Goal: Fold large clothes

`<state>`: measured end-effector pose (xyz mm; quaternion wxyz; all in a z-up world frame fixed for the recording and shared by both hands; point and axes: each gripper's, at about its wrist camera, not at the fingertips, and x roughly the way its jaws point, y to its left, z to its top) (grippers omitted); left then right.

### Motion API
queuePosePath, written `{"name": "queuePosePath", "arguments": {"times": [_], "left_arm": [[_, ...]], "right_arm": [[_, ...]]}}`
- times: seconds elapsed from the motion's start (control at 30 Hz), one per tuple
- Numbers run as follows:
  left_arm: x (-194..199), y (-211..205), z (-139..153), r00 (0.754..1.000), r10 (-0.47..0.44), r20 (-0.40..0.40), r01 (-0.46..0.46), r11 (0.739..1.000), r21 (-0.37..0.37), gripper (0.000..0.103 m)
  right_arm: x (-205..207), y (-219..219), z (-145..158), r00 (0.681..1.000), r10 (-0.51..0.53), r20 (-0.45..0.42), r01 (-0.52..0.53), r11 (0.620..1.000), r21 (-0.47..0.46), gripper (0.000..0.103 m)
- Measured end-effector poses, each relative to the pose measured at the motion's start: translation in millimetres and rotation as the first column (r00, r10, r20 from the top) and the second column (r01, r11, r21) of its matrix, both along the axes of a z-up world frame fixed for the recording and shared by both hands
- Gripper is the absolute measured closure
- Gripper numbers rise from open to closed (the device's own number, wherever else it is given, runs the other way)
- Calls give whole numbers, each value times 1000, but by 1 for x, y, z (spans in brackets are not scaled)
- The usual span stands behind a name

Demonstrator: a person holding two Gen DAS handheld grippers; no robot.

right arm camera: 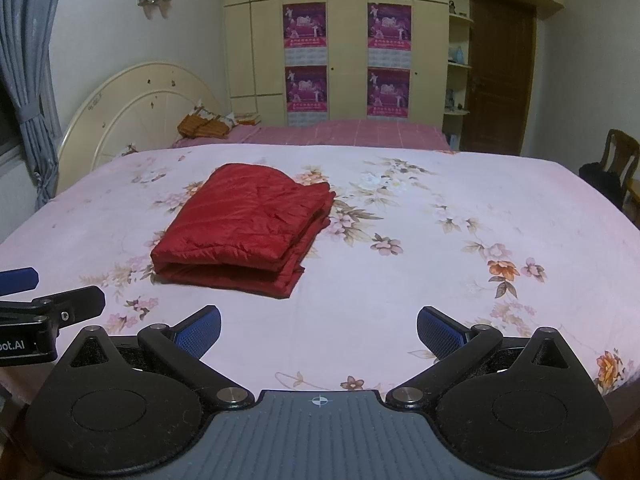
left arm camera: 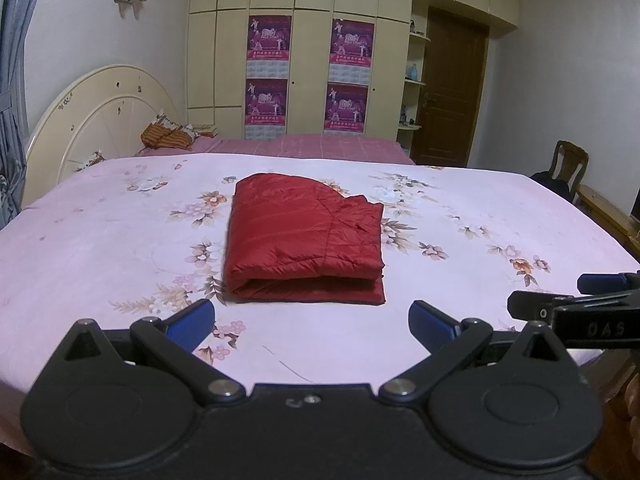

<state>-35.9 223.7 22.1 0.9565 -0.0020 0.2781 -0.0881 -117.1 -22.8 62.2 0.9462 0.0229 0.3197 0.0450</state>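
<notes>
Red quilted jacket — shiny padded fabric, folded into a compact rectangular bundle of stacked layers. Lies flat near the middle of the pink floral bedspread — folded edge toward the foot, layered edges at right slightly uneven.

Near bed edge: bare sheet between grippers and jacket, open for passage.
Left of jacket: wide clear sheet up to headboard.
Right of jacket: wide clear sheet toward chair.
Obstacle, middle: folded jacket, only thing on the near sheet.
Obstacle, far left: pillows by headboard.
Side by side: left gripper and right gripper close, jaws spread, empty.
</notes>
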Motion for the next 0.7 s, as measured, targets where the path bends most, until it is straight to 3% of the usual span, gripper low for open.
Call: {"name": "queuePosePath", "arguments": {"times": [0.7], "left_arm": [[1, 1, -1, 1000, 7, 6, -7, 1000, -4, 0]], "right_arm": [[1, -1, 1, 1000, 2, 2, -2, 1000, 5, 0]]}}
